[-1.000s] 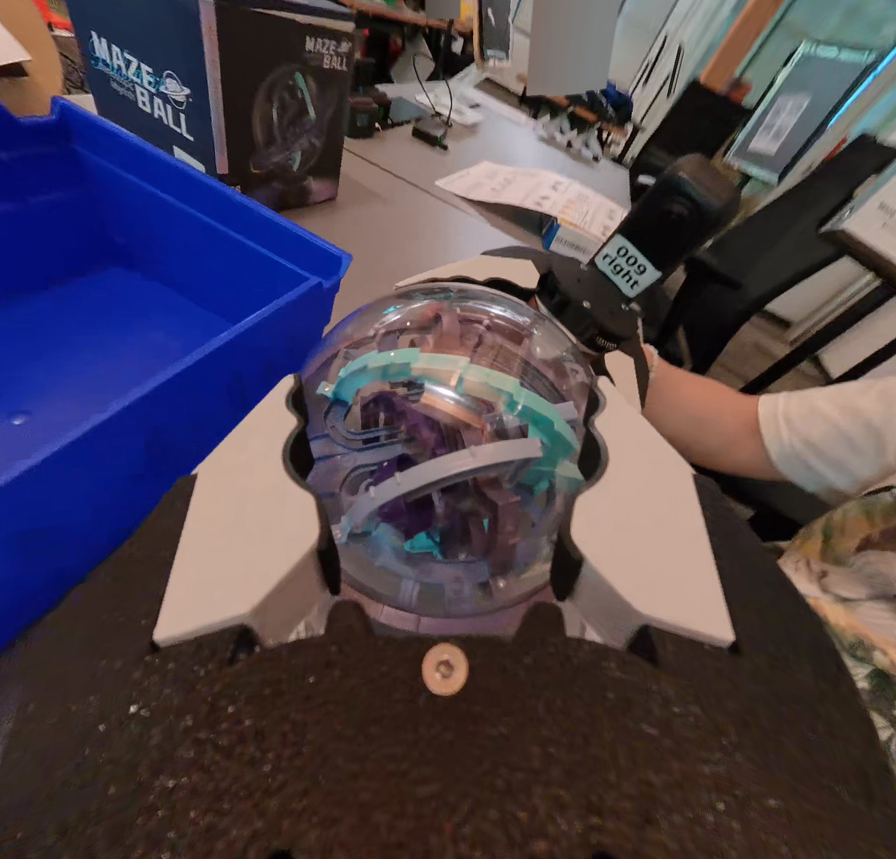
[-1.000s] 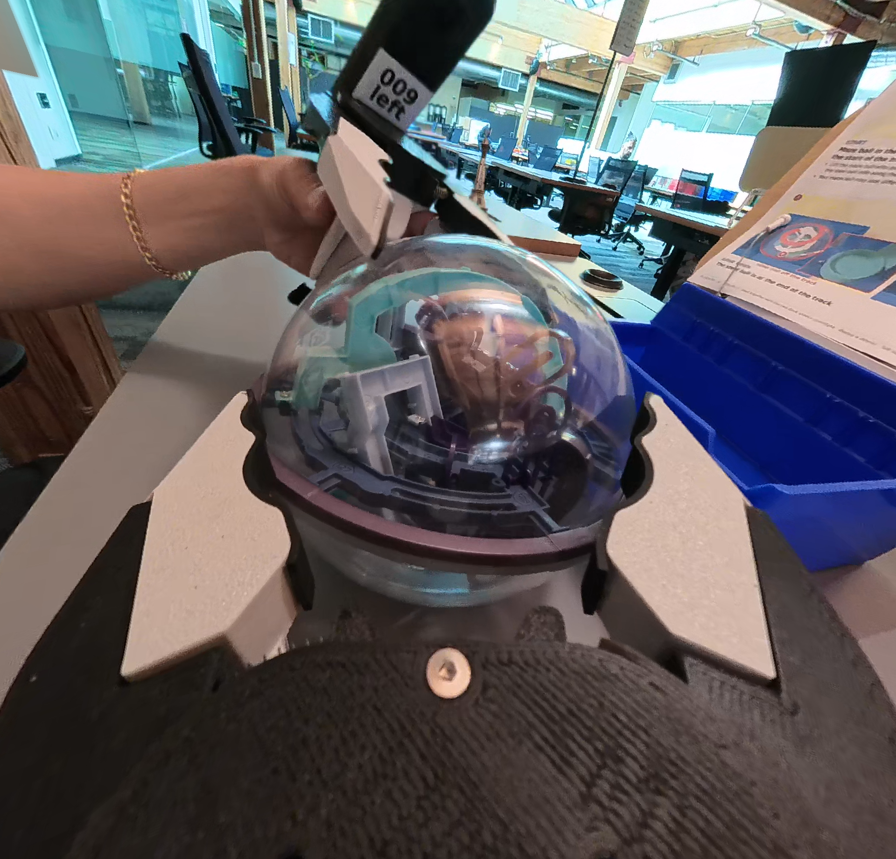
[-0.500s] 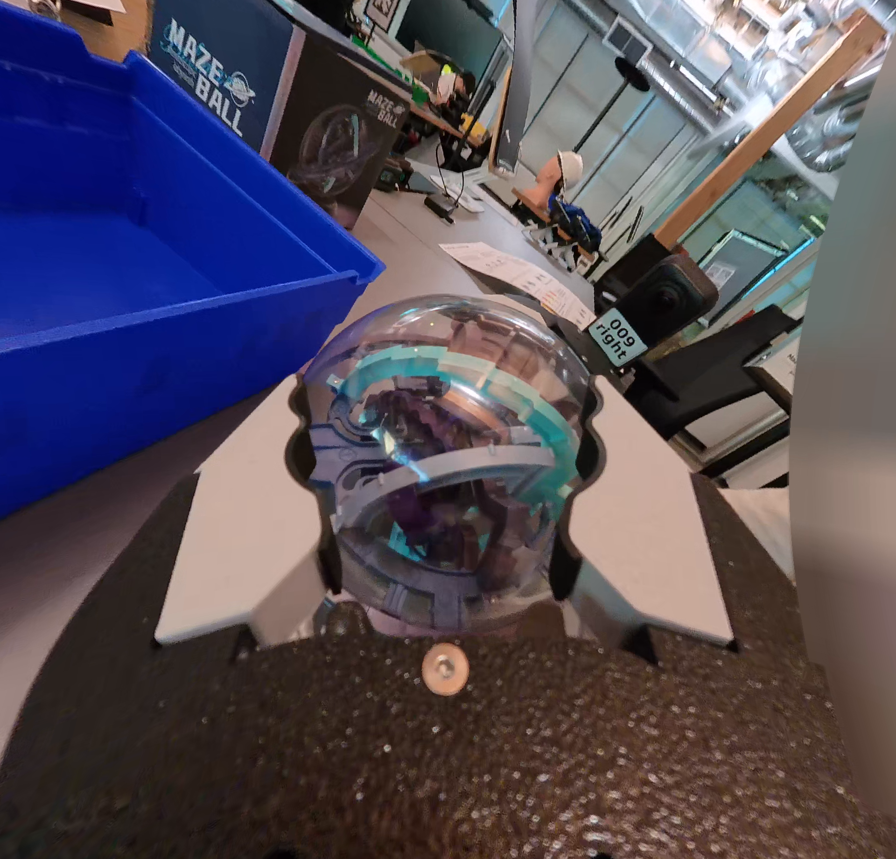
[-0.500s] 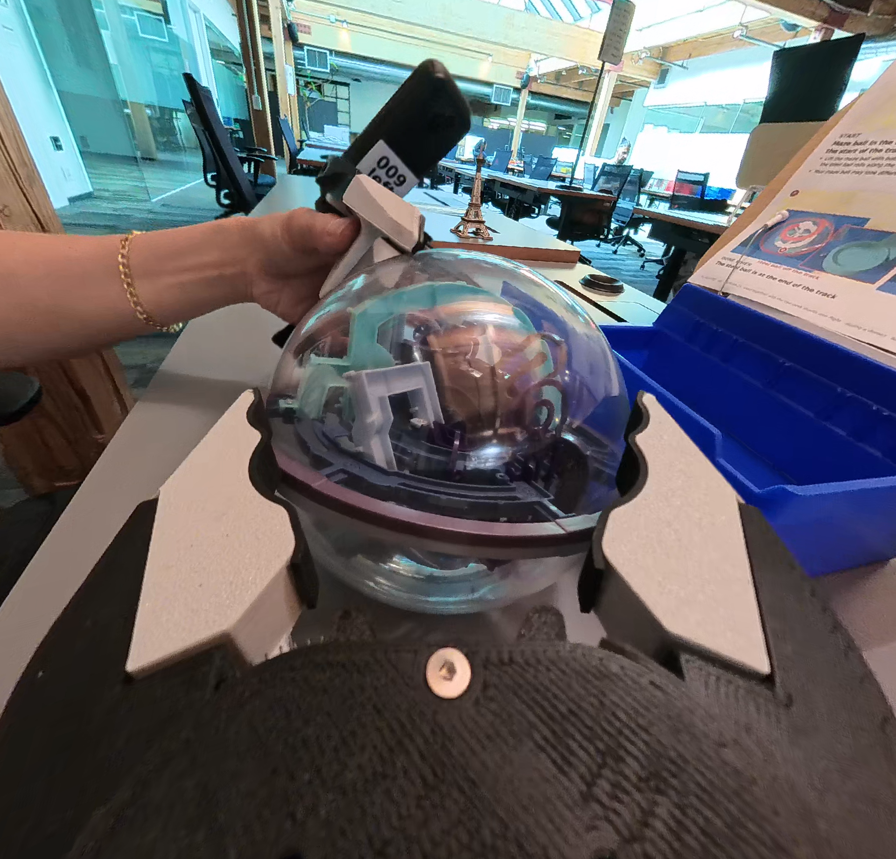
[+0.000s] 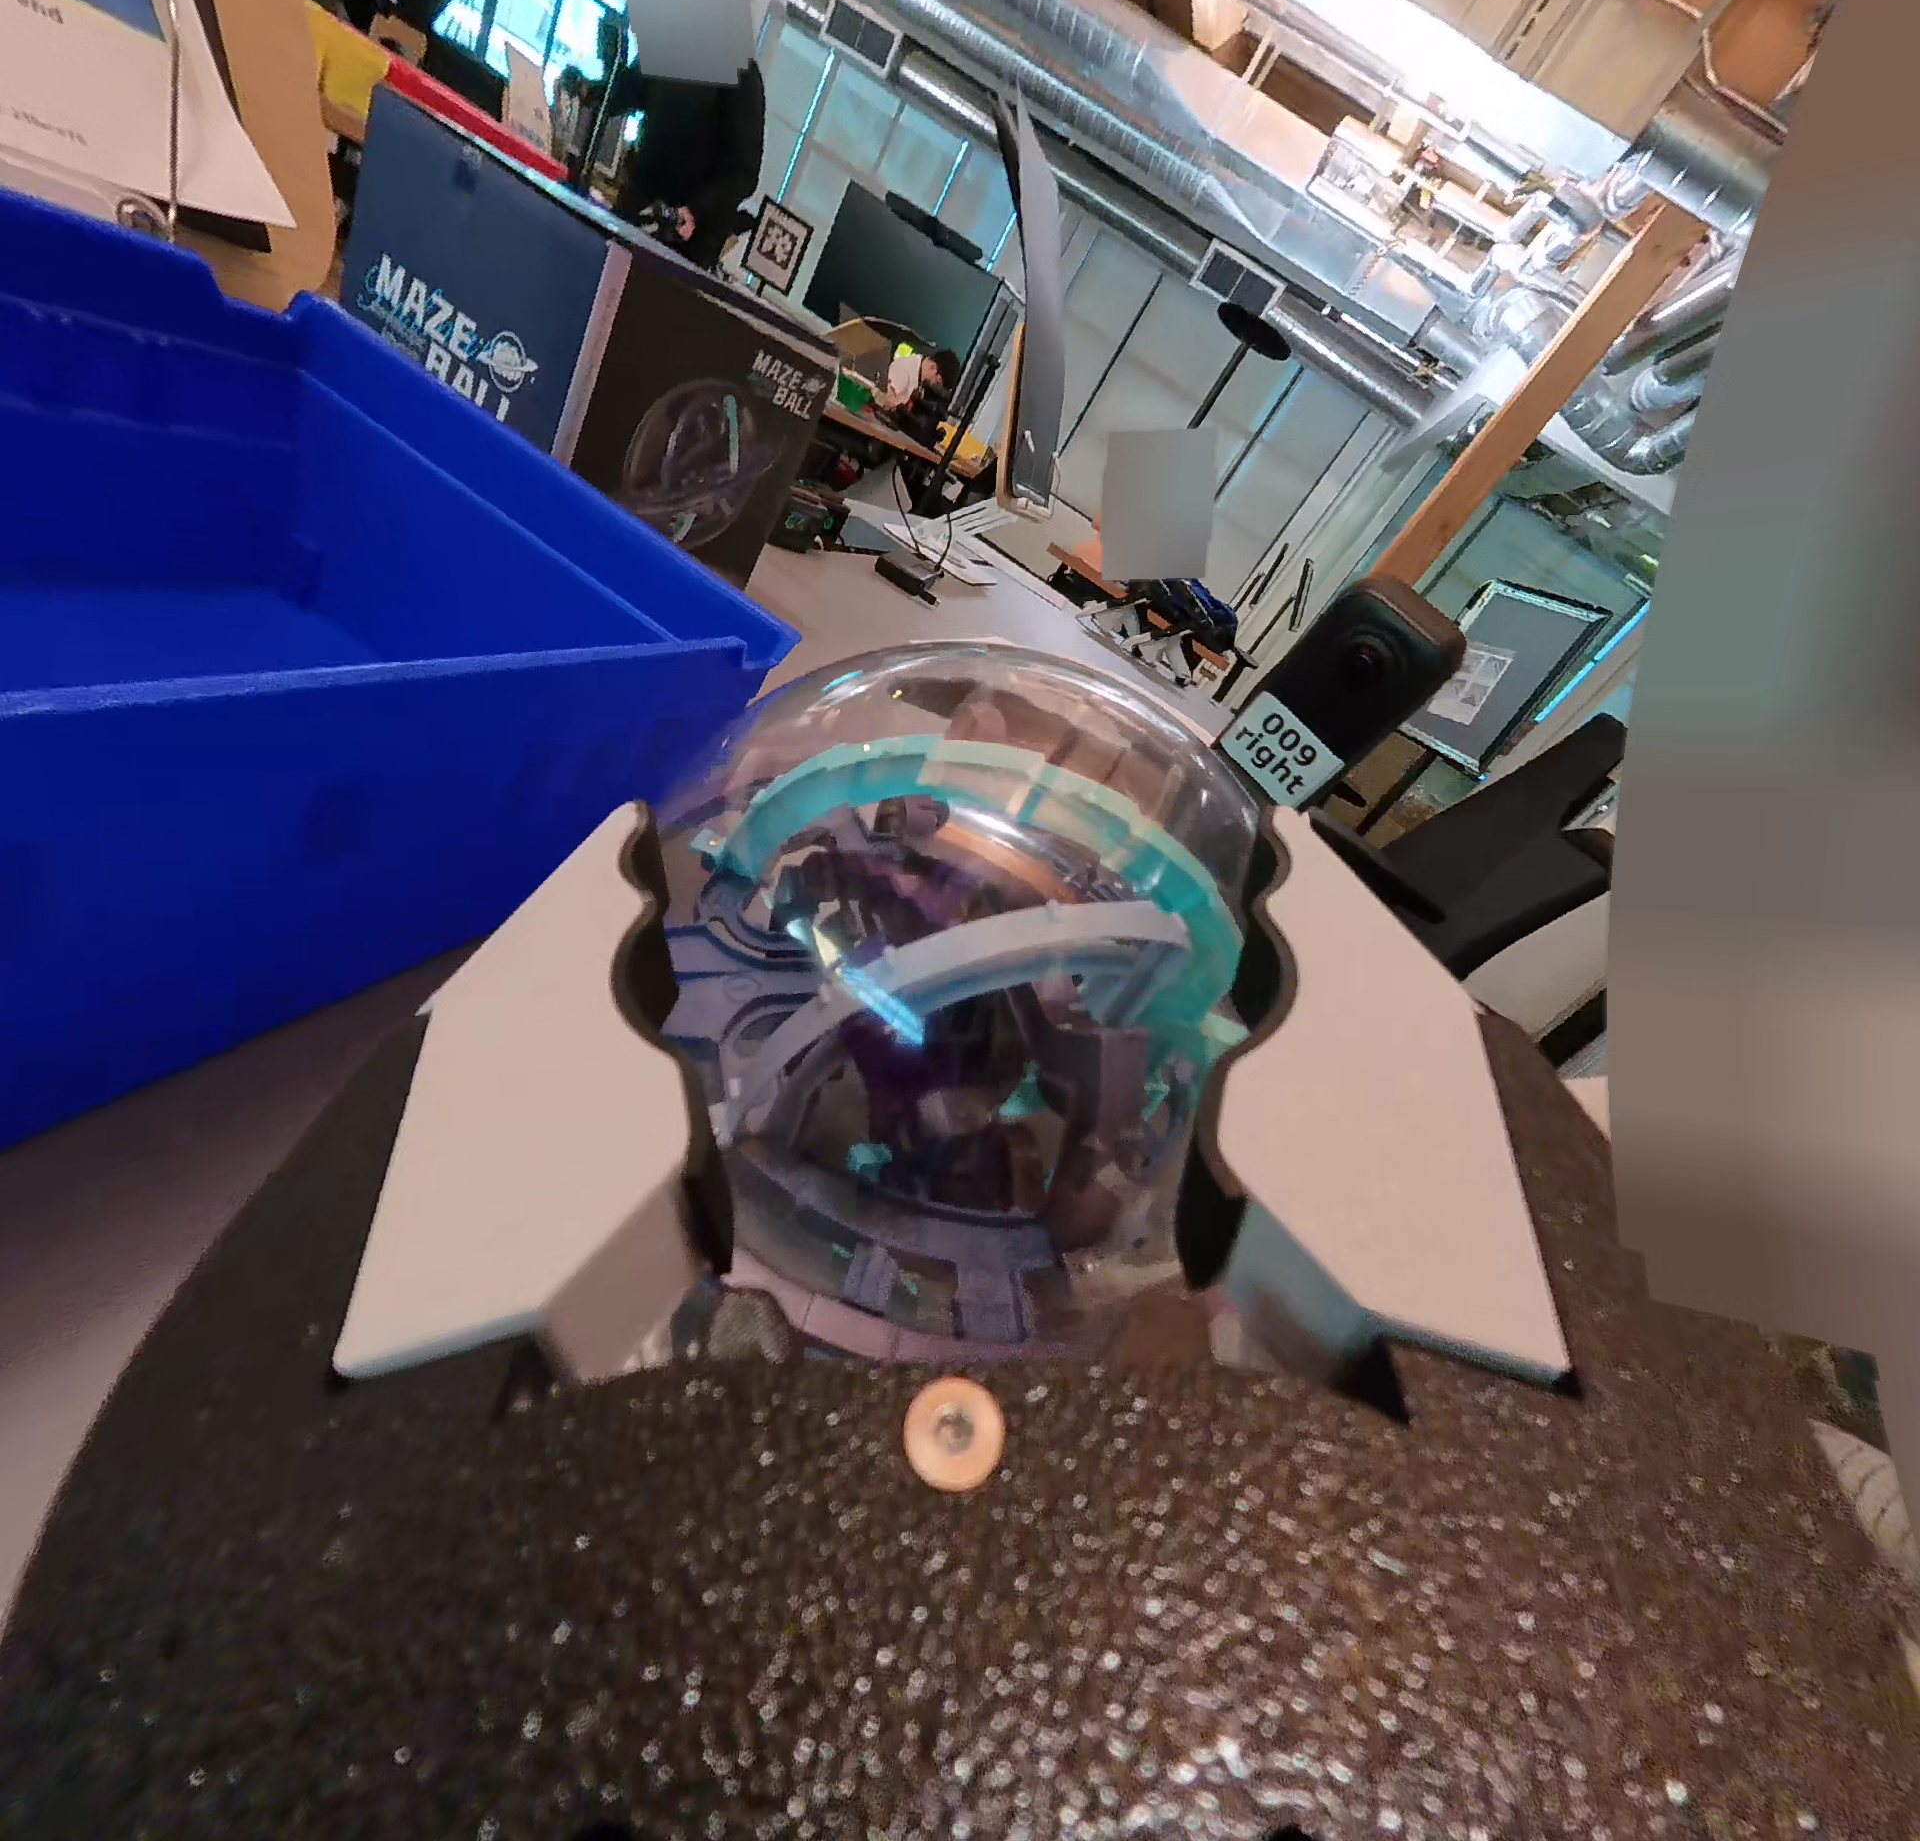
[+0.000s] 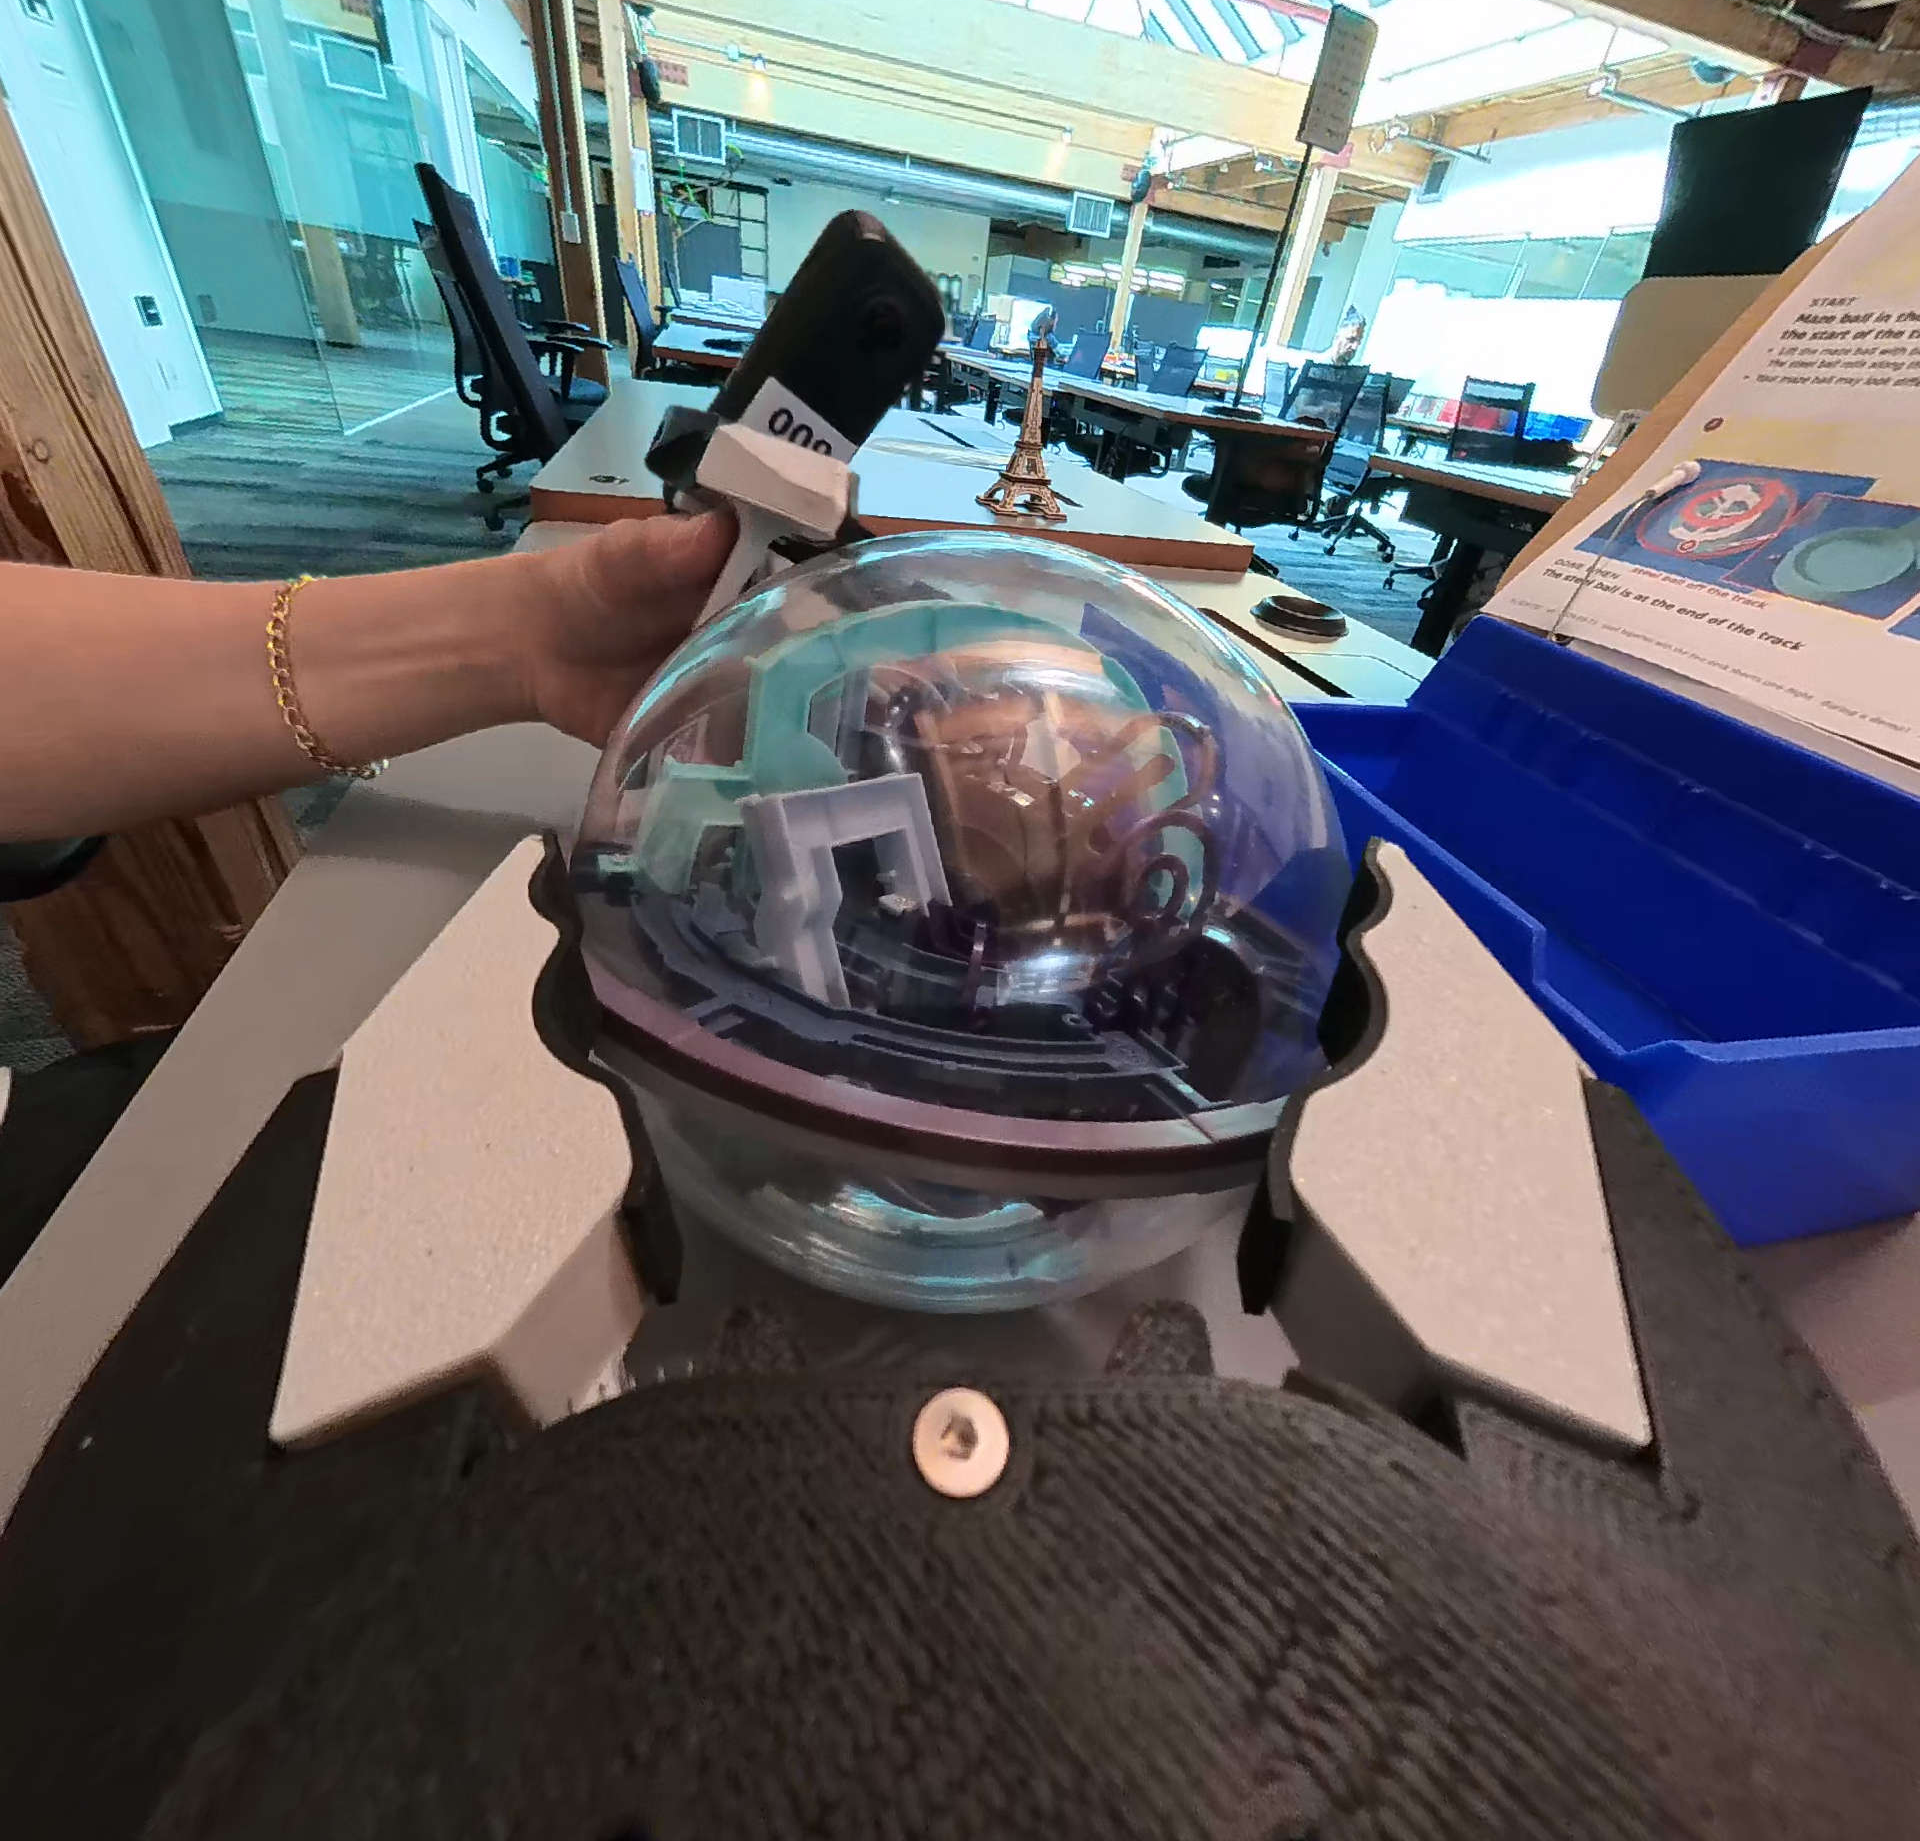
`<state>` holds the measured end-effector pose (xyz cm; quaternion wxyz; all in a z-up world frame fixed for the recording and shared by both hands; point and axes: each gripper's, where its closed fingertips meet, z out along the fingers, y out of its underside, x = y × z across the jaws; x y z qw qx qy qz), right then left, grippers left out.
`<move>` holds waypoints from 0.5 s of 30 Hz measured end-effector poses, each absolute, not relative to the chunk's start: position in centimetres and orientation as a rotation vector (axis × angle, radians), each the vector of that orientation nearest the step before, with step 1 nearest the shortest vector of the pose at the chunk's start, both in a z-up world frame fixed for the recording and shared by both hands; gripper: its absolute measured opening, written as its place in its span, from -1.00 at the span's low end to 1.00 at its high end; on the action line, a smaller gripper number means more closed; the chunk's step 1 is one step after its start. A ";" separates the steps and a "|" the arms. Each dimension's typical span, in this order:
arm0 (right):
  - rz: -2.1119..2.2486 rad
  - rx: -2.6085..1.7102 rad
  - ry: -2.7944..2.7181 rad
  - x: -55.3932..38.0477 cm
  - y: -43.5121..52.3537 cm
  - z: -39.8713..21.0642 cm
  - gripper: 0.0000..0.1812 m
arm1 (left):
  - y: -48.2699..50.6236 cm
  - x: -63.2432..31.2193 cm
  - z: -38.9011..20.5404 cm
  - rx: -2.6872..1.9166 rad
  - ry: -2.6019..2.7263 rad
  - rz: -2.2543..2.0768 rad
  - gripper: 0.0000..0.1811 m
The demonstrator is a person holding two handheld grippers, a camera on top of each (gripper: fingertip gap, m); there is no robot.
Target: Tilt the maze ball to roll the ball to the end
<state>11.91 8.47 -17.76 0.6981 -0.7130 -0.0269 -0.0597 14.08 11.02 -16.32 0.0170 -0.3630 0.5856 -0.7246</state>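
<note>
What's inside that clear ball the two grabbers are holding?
Inside the maze ball run curved tracks: teal and grey arcs, a white arch, brown and purple loops over a dark base. The small rolling ball cannot be made out; tracks and glare hide it.

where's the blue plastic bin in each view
Left wrist view: blue plastic bin fills the left side, left of the clear maze ball.
Right wrist view: bin on the right, right of the maze ball.
Shared landmark: the maze ball, centred in both.
</note>
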 end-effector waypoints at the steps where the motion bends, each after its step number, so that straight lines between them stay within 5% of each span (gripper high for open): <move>1: -0.137 -1.591 -0.066 11.9 8.4 -17.8 0.56 | 11.2 13.9 -16.2 -1.107 1.810 -2.259 0.19; 15: -0.199 -1.665 -0.140 11.9 8.7 -19.7 0.54 | 15.5 12.3 -16.7 -1.036 1.917 -1.812 0.20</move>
